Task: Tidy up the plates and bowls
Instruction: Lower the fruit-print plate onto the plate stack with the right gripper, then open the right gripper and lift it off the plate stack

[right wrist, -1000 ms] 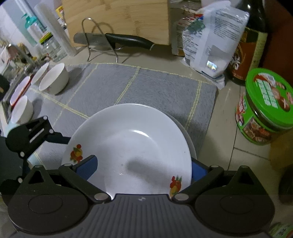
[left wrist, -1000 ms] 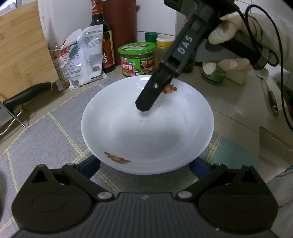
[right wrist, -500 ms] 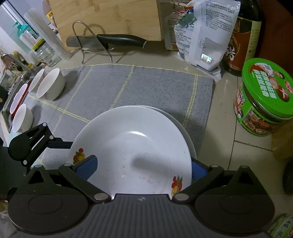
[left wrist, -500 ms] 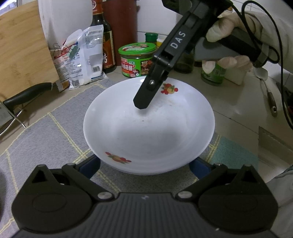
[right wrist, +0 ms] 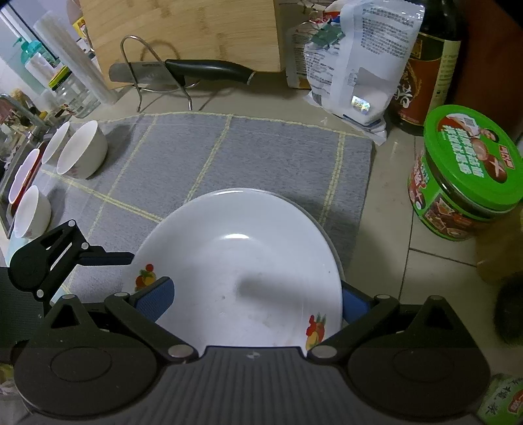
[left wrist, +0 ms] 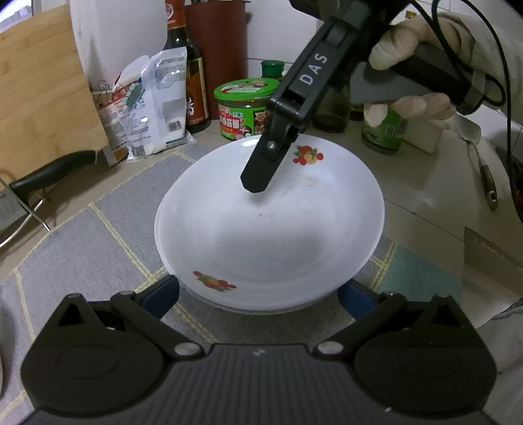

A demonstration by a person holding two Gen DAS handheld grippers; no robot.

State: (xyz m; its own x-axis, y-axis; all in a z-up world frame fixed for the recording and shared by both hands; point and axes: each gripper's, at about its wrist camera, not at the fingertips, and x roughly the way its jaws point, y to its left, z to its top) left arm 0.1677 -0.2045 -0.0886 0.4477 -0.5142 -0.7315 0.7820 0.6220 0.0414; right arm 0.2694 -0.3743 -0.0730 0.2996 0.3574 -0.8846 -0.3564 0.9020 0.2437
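Observation:
A white plate with fruit prints (left wrist: 268,229) (right wrist: 242,261) lies on the grey mat, resting on a second plate whose rim (right wrist: 328,237) peeks out beneath. My left gripper (left wrist: 258,297) is open, its blue pads (left wrist: 161,294) flanking the plate's near edge without touching. My right gripper (right wrist: 255,300) is open too. In the left wrist view one of its fingers (left wrist: 261,170) hangs a little above the plate's far half. Several small white bowls (right wrist: 81,153) stand at the mat's left edge.
A green-lidded jar (right wrist: 467,173), sauce bottles (left wrist: 189,72), a white bag (right wrist: 353,65), a knife on a wire stand (right wrist: 202,70) and a wooden board (right wrist: 183,29) line the back of the counter. A spoon (left wrist: 480,163) lies on the tiles to the right.
My right gripper has risen and drawn back from the plate, so more of the mat shows in its view. The plate lies still and my left gripper has hardly moved.

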